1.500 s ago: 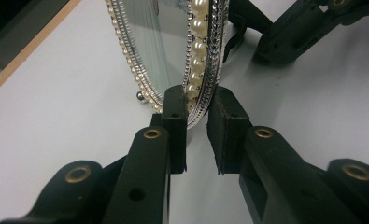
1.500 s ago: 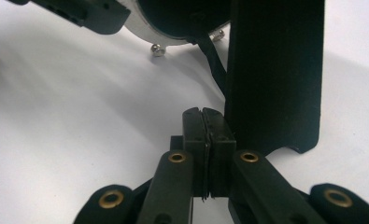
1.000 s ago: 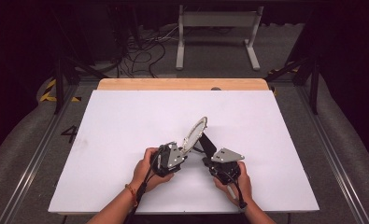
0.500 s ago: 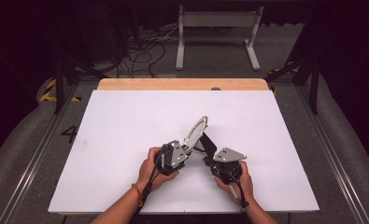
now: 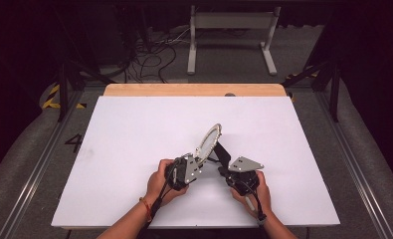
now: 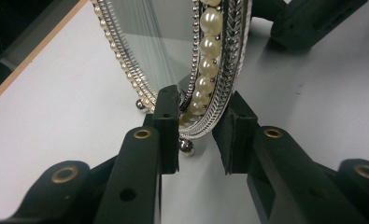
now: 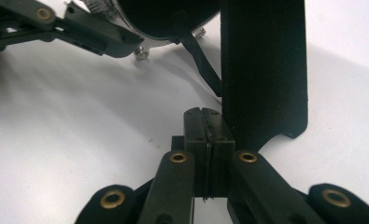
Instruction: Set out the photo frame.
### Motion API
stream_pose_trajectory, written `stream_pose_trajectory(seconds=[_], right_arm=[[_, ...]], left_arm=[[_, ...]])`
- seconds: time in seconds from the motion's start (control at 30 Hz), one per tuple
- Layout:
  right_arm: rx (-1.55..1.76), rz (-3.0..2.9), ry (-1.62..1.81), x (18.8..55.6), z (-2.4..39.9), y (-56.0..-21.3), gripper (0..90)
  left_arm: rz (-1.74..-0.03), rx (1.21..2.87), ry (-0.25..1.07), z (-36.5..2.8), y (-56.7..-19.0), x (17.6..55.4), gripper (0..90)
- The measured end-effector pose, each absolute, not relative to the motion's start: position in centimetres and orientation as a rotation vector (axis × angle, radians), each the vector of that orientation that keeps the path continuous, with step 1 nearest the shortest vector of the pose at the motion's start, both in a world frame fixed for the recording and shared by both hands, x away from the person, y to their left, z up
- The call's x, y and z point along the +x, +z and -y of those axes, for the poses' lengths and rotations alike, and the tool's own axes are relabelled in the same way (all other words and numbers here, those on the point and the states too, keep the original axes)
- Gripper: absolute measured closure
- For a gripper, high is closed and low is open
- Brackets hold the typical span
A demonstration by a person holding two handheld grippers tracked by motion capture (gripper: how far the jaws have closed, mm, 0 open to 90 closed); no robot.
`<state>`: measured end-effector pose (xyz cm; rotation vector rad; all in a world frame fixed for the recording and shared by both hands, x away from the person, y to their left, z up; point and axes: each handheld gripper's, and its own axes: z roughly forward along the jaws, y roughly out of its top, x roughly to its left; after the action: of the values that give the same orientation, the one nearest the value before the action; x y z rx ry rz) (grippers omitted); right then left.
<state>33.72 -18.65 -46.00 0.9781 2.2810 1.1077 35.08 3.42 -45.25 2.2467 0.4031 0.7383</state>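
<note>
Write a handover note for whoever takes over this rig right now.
Left gripper: jaws have just been closing around the bottom rim of the frame, one on each side; a firm grip cannot be confirmed.
Right gripper: shut, empty, beside the black stand.
The frame sits tilted on the table, propped by the stand.
Done: the left gripper is placed at the rim.
Left: probably secure the grip, then move or adjust the frame.

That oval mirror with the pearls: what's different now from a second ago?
The left tongs have just been closing around the mirror's lower rim; the rim sits between the pads, with a gap still visible on the right side. The left hand barely shifted. The mirror, tilted on its black stand, and the shut right tongs beside the stand look unchanged.
</note>
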Motion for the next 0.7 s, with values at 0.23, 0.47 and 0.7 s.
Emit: stream_pose_trajectory(seconds=[0.23, 0.47, 0.7], right_arm=[[0.980, -2.275, 1.089, 33.9, 19.1, -45.9, 89.3], [1.000, -2.267, 1.091, 34.1, 19.5, -46.0, 89.0], [1.004, -2.261, 1.081, 34.3, 19.7, -46.0, 89.9]], left_arm=[[-0.406, 2.232, 0.699, -3.3, -45.2, 34.7, 70.9], [-0.400, 2.223, 0.675, -3.1, -45.3, 34.6, 70.5], [-0.403, 2.214, 0.646, -3.1, -45.2, 34.7, 69.6]])
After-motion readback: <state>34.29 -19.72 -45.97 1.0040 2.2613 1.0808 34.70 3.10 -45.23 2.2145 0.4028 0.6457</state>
